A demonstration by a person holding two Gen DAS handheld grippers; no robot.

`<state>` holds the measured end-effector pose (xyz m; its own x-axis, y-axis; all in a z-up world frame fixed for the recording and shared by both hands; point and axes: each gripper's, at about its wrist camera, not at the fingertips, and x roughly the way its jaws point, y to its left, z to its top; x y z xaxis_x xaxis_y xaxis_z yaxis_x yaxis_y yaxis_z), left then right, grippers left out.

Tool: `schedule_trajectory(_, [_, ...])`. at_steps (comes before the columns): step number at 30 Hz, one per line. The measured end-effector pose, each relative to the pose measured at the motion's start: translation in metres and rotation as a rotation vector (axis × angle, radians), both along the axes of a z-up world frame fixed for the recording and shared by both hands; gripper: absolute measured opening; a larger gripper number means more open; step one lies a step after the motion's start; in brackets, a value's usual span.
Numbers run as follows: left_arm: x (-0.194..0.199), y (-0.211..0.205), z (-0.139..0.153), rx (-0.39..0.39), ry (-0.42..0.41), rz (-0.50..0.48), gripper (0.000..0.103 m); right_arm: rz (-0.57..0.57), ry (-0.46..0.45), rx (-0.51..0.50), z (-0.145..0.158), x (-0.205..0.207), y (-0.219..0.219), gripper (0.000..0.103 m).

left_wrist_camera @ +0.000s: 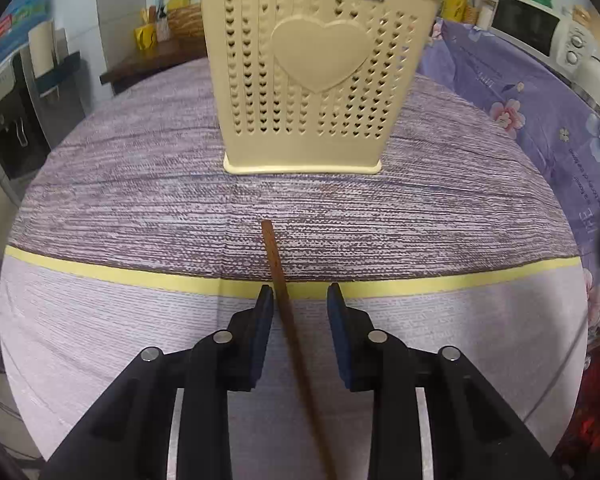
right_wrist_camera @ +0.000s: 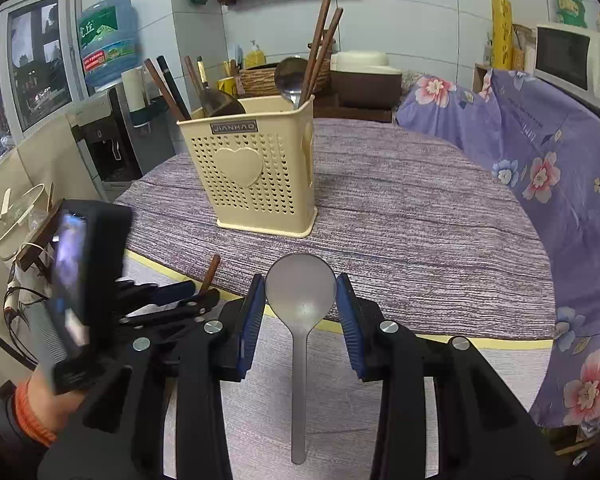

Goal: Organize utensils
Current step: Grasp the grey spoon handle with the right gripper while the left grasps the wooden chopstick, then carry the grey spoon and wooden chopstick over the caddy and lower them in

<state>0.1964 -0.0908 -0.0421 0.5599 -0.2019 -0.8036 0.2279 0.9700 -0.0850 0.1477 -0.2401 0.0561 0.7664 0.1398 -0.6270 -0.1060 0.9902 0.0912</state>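
Note:
A cream perforated utensil holder [left_wrist_camera: 308, 76] with a heart on its front stands on the round table; it also shows in the right wrist view [right_wrist_camera: 260, 176], holding several chopsticks and spoons. My left gripper [left_wrist_camera: 300, 300] is open around a brown chopstick [left_wrist_camera: 278, 280] that lies on the cloth, its tip pointing at the holder. My right gripper [right_wrist_camera: 301, 292] is open around the bowl of a grey spoon [right_wrist_camera: 300, 300] that lies flat on the table, handle toward me. The left gripper [right_wrist_camera: 172, 300] shows at the left of the right wrist view, with the chopstick tip [right_wrist_camera: 212, 268].
A purple-grey tablecloth with a yellow stripe [left_wrist_camera: 140, 278] covers the table. A floral cloth [right_wrist_camera: 540, 168] drapes the right side under a microwave [right_wrist_camera: 572, 60]. A water dispenser [right_wrist_camera: 108, 92] stands at the far left.

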Motion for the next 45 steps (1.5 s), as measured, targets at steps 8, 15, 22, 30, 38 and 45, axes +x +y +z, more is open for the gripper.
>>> schedule_trajectory(8, [0.011, -0.003, 0.000, 0.047, -0.001, 0.027, 0.010, 0.008, -0.040, 0.013, 0.008, -0.013, -0.003, 0.037])
schedule_trajectory(15, [0.020, -0.006, 0.001, 0.053, 0.001, 0.034, 0.009, 0.011, -0.040, 0.014, 0.008, -0.016, -0.004, 0.037])
schedule_trajectory(22, [0.020, -0.005, 0.004, 0.020, 0.003, 0.034, 0.008, 0.008, -0.042, 0.017, 0.008, -0.018, -0.004, 0.037])
schedule_trajectory(30, [-0.005, 0.019, 0.062, -0.101, -0.128, 0.013, 0.008, 0.016, -0.049, 0.043, 0.007, -0.018, -0.006, 0.037])
schedule_trajectory(38, [-0.048, 0.053, 0.141, -0.188, -0.315, -0.011, 0.008, 0.026, -0.049, 0.080, 0.008, -0.016, -0.008, 0.037])
schedule_trajectory(45, [-0.055, 0.069, 0.151, -0.230, -0.336, -0.005, 0.008, 0.044, -0.053, 0.119, 0.010, -0.015, -0.008, 0.037])
